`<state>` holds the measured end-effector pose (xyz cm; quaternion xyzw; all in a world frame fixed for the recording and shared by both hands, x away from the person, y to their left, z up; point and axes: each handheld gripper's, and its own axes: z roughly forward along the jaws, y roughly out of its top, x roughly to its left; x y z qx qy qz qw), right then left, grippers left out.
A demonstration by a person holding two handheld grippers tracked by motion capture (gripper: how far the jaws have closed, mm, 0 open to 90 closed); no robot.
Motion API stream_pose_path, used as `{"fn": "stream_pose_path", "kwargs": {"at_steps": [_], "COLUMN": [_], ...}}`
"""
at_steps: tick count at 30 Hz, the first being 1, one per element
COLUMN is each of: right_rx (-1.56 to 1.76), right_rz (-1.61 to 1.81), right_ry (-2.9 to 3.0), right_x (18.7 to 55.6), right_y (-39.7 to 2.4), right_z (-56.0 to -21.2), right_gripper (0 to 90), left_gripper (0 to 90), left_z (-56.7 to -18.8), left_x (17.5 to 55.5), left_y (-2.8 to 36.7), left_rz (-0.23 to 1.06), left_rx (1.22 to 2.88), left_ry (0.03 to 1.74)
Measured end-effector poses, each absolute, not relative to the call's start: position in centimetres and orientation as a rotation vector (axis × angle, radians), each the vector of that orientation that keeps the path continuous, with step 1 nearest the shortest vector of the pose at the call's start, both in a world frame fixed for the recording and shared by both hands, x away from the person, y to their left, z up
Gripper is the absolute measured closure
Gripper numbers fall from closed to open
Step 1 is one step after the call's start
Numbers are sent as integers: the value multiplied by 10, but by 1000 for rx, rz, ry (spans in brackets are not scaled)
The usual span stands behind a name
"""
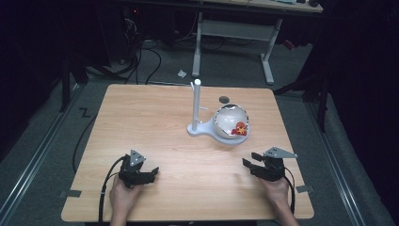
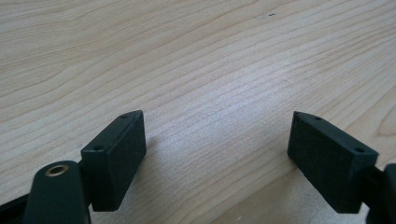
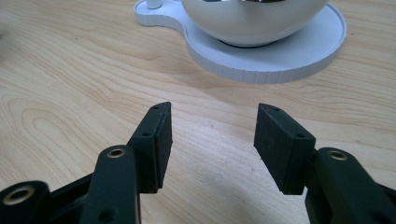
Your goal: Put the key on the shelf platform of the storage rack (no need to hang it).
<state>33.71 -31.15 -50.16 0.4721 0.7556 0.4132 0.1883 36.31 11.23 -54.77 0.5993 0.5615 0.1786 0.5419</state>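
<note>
On the white stand's point(image 1: 207, 128) round base, right of its upright post, sits a shiny metal bowl point(image 1: 230, 120) with red-and-orange pieces point(image 1: 240, 128) inside. Nearer the person than the bowl, the right gripper point(image 3: 212, 126) rests on the wooden counter point(image 1: 155, 117), fingers narrowly apart and empty. Well left of the bowl, the left gripper point(image 2: 217, 140) shows fingers spread wide, empty.

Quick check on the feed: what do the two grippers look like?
Both are black with two block-shaped, flat-faced jaws. The left gripper and right gripper each carry a grey three-cornered plate on top and trail a black cable. Brass-ringed holes mark the jaw arms. No sleeves visible.
</note>
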Motion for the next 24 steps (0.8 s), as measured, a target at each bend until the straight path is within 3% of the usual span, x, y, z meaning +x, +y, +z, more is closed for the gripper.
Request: {"fn": "stream_pose_path", "kwargs": {"at_steps": [24], "right_rx": [1253], "right_rz": [984], "right_ry": [2235], "right_x": [345], "right_y": [-285], "right_z": [-528], "right_gripper": [432], "left_gripper": [196], "left_z": [-548], "left_x": [363], "left_y": [112], "left_rz": [424], "left_rx": [1422], "left_ry": [1334]}}
